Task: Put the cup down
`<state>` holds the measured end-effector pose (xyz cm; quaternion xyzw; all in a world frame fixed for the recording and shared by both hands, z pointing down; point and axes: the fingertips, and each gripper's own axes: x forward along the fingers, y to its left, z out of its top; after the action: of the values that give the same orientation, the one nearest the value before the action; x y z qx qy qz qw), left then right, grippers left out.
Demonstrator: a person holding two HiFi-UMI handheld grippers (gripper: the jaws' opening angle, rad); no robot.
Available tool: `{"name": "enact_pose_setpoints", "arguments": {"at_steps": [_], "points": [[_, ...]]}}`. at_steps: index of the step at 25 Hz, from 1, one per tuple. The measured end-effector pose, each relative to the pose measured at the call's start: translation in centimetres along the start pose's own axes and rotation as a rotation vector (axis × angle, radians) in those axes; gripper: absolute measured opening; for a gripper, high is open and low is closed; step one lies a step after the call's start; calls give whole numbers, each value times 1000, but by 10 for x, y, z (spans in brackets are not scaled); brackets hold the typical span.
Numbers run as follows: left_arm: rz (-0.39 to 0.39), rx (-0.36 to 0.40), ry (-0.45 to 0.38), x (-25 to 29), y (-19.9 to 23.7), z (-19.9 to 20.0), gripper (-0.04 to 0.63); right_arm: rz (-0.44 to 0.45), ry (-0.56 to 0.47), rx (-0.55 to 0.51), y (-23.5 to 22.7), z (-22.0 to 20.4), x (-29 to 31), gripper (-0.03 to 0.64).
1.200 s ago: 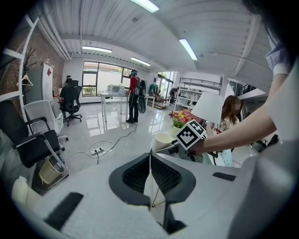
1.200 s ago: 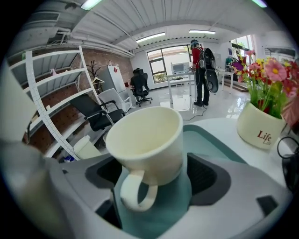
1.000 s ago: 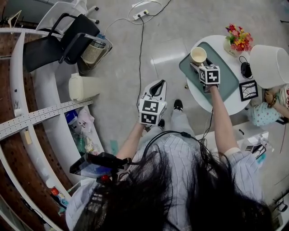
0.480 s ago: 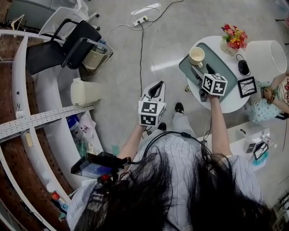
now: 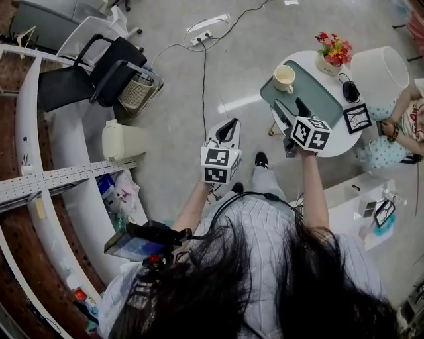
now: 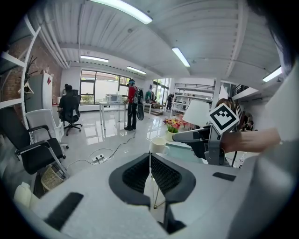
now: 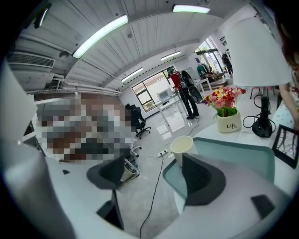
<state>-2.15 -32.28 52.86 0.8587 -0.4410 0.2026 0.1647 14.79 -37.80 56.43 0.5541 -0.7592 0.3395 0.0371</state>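
A glossy grey floor (image 5: 252,40) surrounds the round white bench (image 5: 338,144), with a black chair (image 5: 86,69) and curved white shelving (image 5: 66,192) well left of it, under ceiling strip lights (image 6: 121,9).

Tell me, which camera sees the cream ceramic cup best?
The head view: the cream ceramic cup shows whole, rim and handle, standing on the teal tray. The right gripper view hides its base behind a jaw; the left gripper view shows it small.
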Motion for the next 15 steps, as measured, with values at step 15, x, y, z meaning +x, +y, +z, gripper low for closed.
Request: {"name": "enact_pose_setpoints", "arguments": {"at_steps": [15], "points": [[-27,39,-47,-67,-3,-15,18,-4,-111,35,70,-26,-58,224]]}}
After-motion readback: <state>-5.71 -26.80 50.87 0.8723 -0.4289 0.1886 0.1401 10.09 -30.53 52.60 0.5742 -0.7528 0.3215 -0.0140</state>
